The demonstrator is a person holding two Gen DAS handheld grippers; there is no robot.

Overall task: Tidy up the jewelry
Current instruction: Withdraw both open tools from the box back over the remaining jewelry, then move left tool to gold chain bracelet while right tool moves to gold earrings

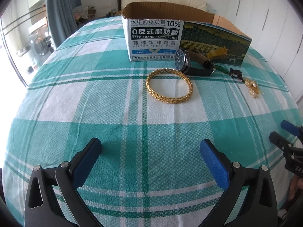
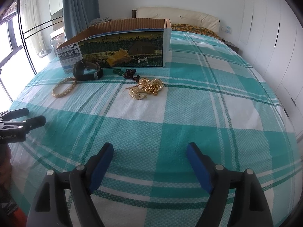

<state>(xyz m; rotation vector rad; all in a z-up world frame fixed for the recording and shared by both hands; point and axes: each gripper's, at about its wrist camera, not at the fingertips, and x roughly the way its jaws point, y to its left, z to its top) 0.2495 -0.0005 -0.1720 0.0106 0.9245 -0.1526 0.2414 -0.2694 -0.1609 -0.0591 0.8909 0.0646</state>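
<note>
An open cardboard box point(image 1: 154, 37) point(image 2: 121, 51) stands on the green-and-white checked bed cover. In front of it lie a gold bangle point(image 1: 169, 83) point(image 2: 64, 89), a dark wristwatch point(image 1: 195, 64) point(image 2: 88, 71), a dark and green bead piece point(image 1: 234, 73) point(image 2: 126, 72) and a heap of gold jewelry point(image 1: 252, 89) point(image 2: 146, 89). My left gripper point(image 1: 151, 151) is open and empty, well short of the bangle. My right gripper point(image 2: 150, 155) is open and empty, well short of the gold heap. Each gripper shows at the edge of the other view: the right gripper point(image 1: 284, 134), the left gripper point(image 2: 28, 117).
The bed cover point(image 1: 113, 124) spreads wide between the grippers and the jewelry. A cream headboard point(image 2: 178, 16) stands behind the box. White wardrobe doors point(image 2: 269, 43) line the right side. A blue curtain point(image 2: 79, 9) and a window are on the left.
</note>
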